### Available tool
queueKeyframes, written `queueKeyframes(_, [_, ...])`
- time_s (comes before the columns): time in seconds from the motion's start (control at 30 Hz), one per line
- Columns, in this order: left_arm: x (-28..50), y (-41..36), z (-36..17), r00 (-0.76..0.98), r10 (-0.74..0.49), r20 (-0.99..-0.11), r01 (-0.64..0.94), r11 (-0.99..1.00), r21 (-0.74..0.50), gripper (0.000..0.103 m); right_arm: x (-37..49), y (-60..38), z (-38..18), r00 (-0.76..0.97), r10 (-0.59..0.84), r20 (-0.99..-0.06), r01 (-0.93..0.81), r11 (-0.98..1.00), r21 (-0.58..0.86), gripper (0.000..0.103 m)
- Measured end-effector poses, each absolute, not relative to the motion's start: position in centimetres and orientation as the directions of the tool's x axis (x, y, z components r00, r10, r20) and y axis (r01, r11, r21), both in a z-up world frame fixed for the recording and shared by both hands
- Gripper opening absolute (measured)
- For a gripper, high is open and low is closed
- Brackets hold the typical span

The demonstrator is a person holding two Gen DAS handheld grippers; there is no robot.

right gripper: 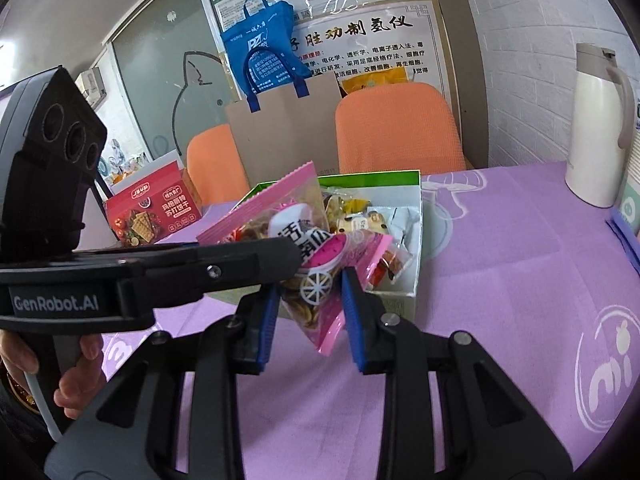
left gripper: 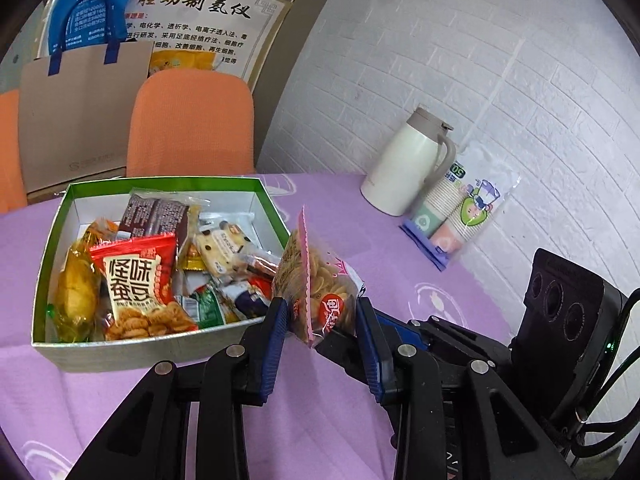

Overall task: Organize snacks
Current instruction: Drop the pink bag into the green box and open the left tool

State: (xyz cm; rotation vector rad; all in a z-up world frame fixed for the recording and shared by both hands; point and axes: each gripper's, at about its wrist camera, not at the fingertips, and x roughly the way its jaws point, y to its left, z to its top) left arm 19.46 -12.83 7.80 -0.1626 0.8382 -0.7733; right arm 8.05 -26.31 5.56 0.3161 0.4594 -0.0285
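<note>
A green-rimmed open box filled with several snack packets, among them a red packet, sits on the purple tablecloth. A pink-edged chip packet stands upright between the blue pads of my left gripper, just right of the box's near corner. In the right wrist view the same pink packet hangs between the pads of my right gripper, in front of the box. The left gripper's body crosses that view and reaches the packet. Both grippers' jaws close on the packet's sides.
A white thermos jug and a bagged stack of paper cups stand by the brick wall. Orange chairs, a cardboard bag and a blue tote are behind the table. A red cracker box lies at the left.
</note>
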Motion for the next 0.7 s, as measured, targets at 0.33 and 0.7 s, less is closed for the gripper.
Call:
queueKeyframes(0.33, [24.5, -12.1, 6.2, 0.422, -0.646, -0.637, 0.522, 0.747, -0.412, 0.036, 12.8, -27.6, 4.2, 0.893, 0.068, -0.445, 0.075, 0.952, 0.296, 0.033])
queueKeyframes(0.7, [25.3, -10.5, 5.2, 0.616, -0.495, -0.612, 0.402, 0.867, -0.296, 0.103, 13.6, -26.9, 2.5, 0.895, -0.002, -0.446, 0.082, 0.984, 0.16, 0.088])
